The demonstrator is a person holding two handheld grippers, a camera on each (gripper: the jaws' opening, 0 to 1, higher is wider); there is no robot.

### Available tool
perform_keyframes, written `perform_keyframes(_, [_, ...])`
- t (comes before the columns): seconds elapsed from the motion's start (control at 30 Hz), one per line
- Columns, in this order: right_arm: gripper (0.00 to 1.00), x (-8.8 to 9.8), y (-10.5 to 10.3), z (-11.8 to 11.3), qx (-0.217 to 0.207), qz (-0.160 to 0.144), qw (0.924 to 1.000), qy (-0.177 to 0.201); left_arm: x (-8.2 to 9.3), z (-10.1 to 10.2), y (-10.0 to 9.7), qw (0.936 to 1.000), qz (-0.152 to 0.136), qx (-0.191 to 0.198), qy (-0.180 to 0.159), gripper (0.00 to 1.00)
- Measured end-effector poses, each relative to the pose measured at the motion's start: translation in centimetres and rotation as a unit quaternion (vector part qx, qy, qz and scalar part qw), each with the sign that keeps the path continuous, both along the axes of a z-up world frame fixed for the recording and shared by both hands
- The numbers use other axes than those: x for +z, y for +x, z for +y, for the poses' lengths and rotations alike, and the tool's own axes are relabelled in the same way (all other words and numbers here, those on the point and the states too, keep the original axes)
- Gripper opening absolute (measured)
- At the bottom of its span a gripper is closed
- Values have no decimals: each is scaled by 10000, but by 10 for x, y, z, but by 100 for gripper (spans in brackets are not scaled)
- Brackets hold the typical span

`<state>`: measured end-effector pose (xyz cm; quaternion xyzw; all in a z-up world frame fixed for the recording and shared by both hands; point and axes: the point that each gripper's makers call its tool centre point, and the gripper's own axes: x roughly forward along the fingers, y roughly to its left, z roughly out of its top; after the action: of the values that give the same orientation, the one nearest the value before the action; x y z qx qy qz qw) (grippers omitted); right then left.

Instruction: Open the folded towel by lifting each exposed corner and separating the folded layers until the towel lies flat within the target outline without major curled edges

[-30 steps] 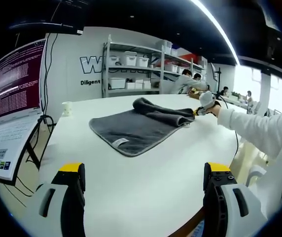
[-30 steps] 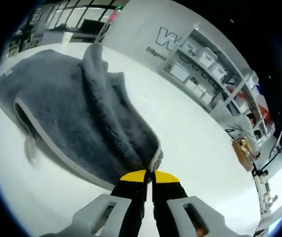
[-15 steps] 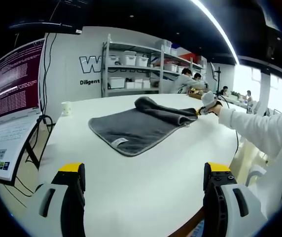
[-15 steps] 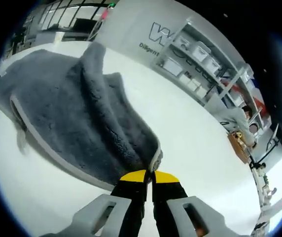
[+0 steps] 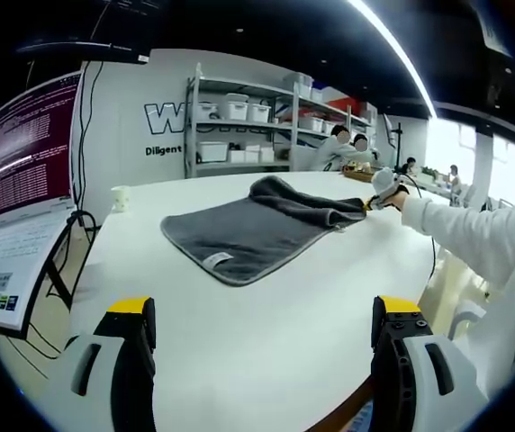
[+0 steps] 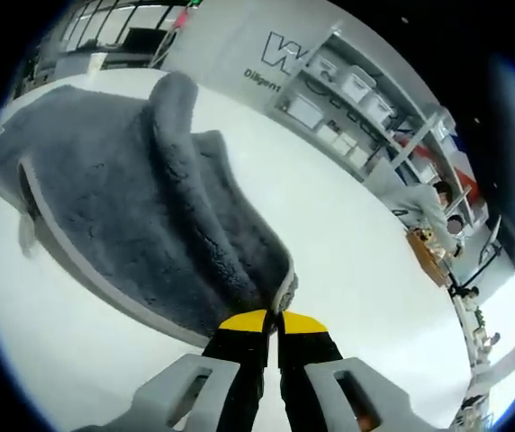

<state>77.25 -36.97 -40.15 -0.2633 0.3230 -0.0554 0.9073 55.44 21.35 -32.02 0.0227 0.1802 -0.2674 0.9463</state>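
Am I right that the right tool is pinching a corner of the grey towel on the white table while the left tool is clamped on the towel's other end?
Not quite. The right tool is shut on a corner of the grey towel on the white table, but the left tool is open and well short of the towel, holding nothing, as the left gripper view shows.

Right gripper [image 6: 273, 322] clamped, left gripper [image 5: 262, 310] agape.
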Motion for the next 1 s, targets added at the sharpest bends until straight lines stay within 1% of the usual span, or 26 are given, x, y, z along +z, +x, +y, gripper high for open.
perform_keyframes(0.1, [0, -1, -2, -11, -143, -21, 9999, 59, 1, 1, 0, 10000, -6, 10, -4, 99])
perform_keyframes(0.3, [0, -2, -13, -23, -243, 49, 9997, -35, 1, 1, 1, 10000, -5, 21, -10, 99])
perform_keyframes(0.5, [0, 0, -19, -38, -382, 49, 9992, -50, 0, -1, 0, 10000, 7, -12, -1, 99])
perform_keyframes(0.77, [0, 1, -26, -48, -498, 79, 9987, -103, 0, -1, 0, 10000, 9, -13, 1, 99])
perform_keyframes(1.0, [0, 6, -29, -62, -599, 85, 9980, -153, -1, 0, 0, 10000, 18, -5, -6, 99])
